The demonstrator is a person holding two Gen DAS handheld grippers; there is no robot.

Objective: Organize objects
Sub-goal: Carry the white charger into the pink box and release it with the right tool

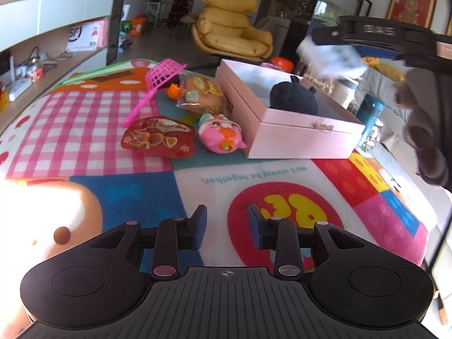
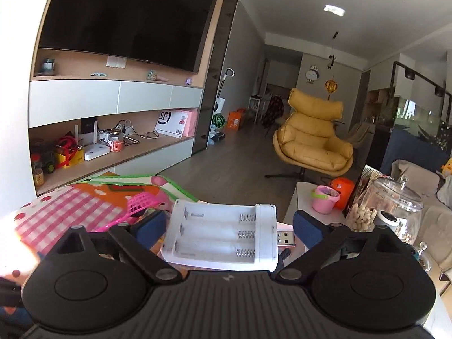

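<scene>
Behind the work area stand a yellow armchair (image 1: 230, 25), a dark TV (image 2: 127, 17) on the wall and shelves (image 2: 113, 141) with small things. On the floor lies a colourful mat (image 1: 84, 130) with pink check squares, and it carries all the toys.

Toward the far right corner of the mat stands a pink box (image 1: 293, 130), open at the top, with a dark plush (image 1: 293, 96) inside. Just beside the left wall of the box lies a pink toy (image 1: 220, 137), and a red packet (image 1: 158, 138) lies left of it. Behind them are a wrapped bun (image 1: 200, 96), touching the box, and a pink scoop (image 1: 158, 84) near the far edge.

The left gripper (image 1: 226, 230) hovers above the near part of the mat; its jaws stand narrow with nothing between them.

The right gripper (image 2: 227, 228) is spread wide. A white charger (image 2: 220, 234) with three empty battery slots and a USB plug sits between its blue pads. The left pad seems to touch the case, while the plug end is just beside the right pad, so I cannot tell if it is really clamped. In the left view this gripper and a blurred white object are seen above the box.
</scene>
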